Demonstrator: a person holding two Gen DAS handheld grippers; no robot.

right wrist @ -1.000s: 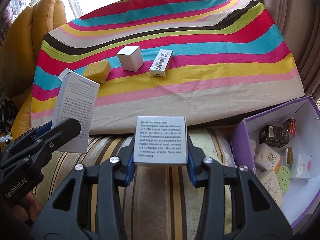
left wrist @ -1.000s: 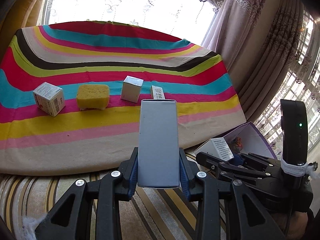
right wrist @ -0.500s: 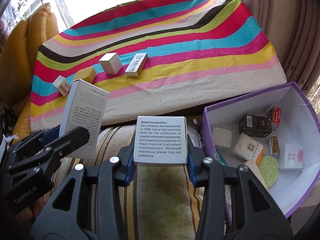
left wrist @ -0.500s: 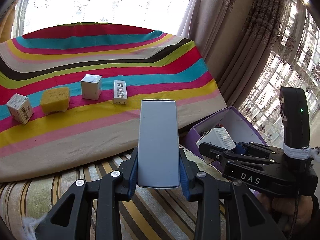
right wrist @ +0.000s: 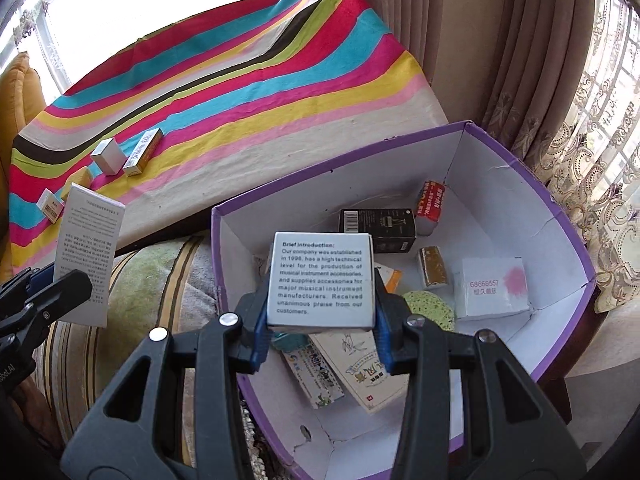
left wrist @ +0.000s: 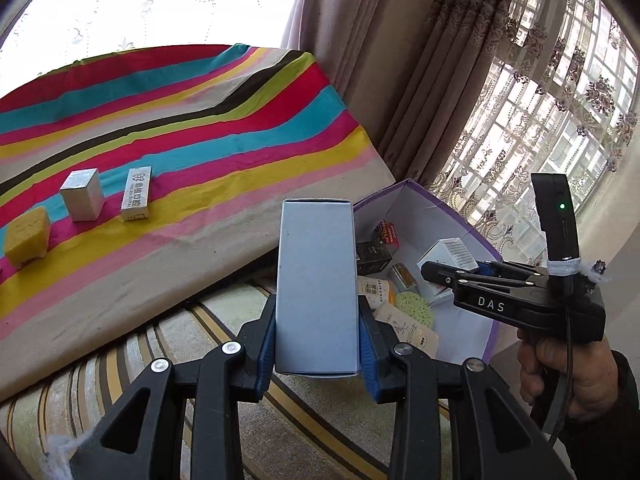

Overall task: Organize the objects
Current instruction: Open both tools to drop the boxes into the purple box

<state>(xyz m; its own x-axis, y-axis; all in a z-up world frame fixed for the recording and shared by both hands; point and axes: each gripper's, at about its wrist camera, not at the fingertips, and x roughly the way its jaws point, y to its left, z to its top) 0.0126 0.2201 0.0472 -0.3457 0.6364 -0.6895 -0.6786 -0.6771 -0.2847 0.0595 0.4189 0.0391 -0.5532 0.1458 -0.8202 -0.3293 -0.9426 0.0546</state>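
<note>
Two grippers, each clenched on a carton: the right gripper [right wrist: 320, 326] holds a square box [right wrist: 321, 279], printed face toward the camera, over the purple bin [right wrist: 568, 220] — cartons and a green sponge [right wrist: 430, 310] lie beneath it. The left gripper [left wrist: 318, 344] clamps a tall box [left wrist: 317, 288], long axis along its fingers, above a striped cushion [left wrist: 168, 344], bin ahead-right. Farther off, a yellow sponge [left wrist: 28, 236] and small boxes [left wrist: 84, 196] sit on the rainbow-striped cloth [left wrist: 240, 128]; curtains [left wrist: 420, 80] beyond.

Your right gripper [right wrist: 320, 320] is clamped on a white box with English text [right wrist: 321, 280], held right over the purple-rimmed carton [right wrist: 560, 216] full of small packages.
</note>
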